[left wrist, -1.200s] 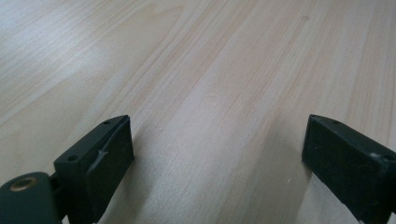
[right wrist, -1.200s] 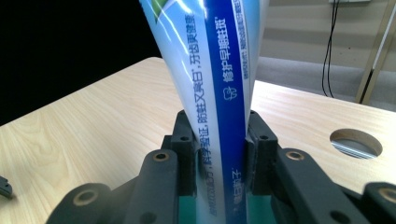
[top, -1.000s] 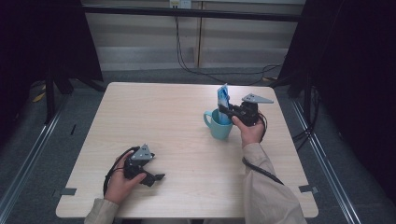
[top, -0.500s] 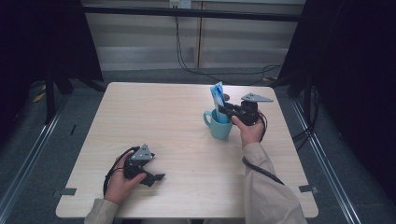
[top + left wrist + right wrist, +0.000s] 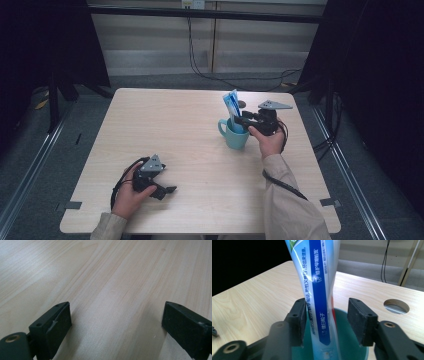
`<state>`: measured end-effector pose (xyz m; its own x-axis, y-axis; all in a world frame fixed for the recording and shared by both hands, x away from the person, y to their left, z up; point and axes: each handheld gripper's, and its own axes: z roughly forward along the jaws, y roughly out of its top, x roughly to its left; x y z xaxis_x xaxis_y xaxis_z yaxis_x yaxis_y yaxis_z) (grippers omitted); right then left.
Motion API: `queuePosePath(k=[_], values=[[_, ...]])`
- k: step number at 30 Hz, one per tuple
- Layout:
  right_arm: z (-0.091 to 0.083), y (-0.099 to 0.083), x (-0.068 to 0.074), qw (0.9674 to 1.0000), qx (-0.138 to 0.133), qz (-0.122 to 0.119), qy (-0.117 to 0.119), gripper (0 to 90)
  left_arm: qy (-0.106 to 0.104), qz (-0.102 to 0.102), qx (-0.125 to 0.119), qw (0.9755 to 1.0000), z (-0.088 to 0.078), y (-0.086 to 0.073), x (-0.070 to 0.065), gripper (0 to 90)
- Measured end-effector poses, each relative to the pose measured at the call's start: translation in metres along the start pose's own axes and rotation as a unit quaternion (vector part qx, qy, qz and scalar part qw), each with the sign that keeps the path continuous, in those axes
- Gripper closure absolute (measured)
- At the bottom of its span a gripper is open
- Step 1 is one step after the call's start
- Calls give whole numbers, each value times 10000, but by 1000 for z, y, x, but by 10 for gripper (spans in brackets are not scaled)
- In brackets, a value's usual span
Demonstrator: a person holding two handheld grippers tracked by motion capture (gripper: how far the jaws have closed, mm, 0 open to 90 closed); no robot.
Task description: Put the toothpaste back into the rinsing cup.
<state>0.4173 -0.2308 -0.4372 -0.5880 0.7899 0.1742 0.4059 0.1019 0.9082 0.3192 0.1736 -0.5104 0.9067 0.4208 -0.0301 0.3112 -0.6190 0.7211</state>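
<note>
A teal mug (image 5: 236,136) stands right of the table's middle, with a blue and white toothpaste tube (image 5: 231,106) upright in it, leaning left. My right gripper (image 5: 240,120) hovers at the mug's rim. In the right gripper view the tube (image 5: 319,290) rises out of the mug (image 5: 347,345) between the jaws of my right gripper (image 5: 328,307). These jaws have just been opening: the tube lies close to the left jaw, with a clear gap to the right one. My left gripper (image 5: 165,191) rests open on the table near the front left, nothing between its jaws (image 5: 116,315).
The light wooden table (image 5: 165,125) has a round cable hole (image 5: 242,104) just behind the mug, also visible as the hole (image 5: 396,306) in the right gripper view. A cable trails from each gripper. Dark curtains and metal rails flank the table.
The right gripper's jaws have spread apart and let go of the tube. The tube's top has tipped to the left in the mug. Both hands have stayed in place.
</note>
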Motion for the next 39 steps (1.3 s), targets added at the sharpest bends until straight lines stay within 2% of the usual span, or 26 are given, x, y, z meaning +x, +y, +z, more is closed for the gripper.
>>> queuePosePath(k=[5,8,12,21,39], values=[[-3,3,1,10000,-28,28,22,427,-1,-3,2,10000,0,0,0,85],[-4,4,2,9999,142,14,10,375,0,-1,3,10000,0,0,0,85],[-5,3,0,9996,215,141,143,314,0,-1,2,10000,0,0,0,85],[-10,4,-1,9990,417,110,124,258,0,-3,1,10000,0,0,0,85],[-23,0,0,9987,499,13,132,187,0,0,-2,10000,0,0,0,85]])
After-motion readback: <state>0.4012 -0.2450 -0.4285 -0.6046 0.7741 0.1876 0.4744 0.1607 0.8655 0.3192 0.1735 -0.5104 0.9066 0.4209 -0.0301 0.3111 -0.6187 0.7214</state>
